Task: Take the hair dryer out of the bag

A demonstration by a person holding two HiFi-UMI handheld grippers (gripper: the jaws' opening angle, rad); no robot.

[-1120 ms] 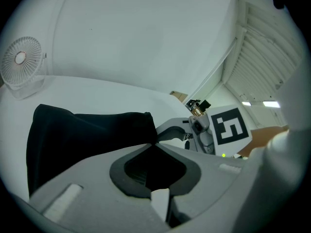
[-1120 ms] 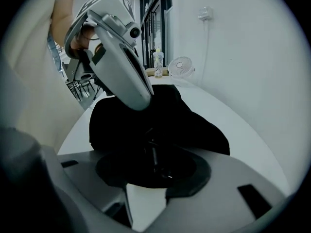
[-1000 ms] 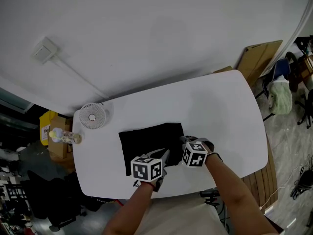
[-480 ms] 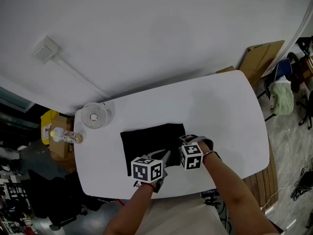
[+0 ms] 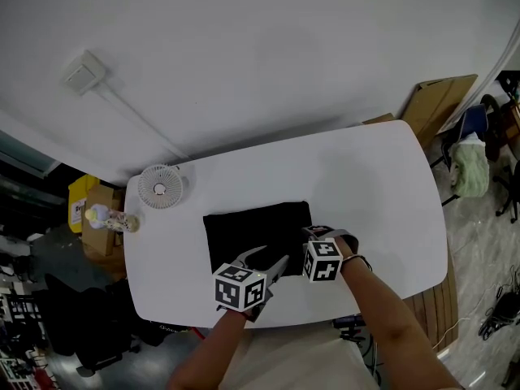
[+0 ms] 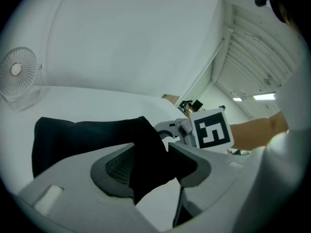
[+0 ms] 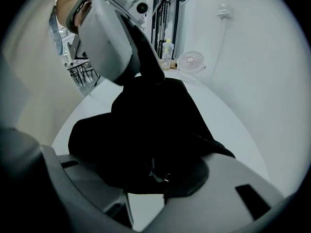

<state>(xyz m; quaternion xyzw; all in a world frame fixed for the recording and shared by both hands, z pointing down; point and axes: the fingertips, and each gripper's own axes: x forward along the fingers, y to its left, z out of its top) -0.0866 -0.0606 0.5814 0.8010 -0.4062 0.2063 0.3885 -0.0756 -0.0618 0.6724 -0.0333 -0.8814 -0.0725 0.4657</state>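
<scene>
White tabletop carries the flat black fabric bag — hair dryer unseen, presumably inside. Left gripper: jaws just opened, standing apart, bag corner loose between them. Right gripper: jaws just closing, apparently pinching the bag's near edge — anchoring it for extraction.

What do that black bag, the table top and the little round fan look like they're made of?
The black bag: soft matte fabric, apparently; it creases and drapes limply. The table: hard, smooth white top with a slight sheen, perhaps laminate or painted board. The fan: likely white plastic, judging by its thin moulded grille.
</scene>
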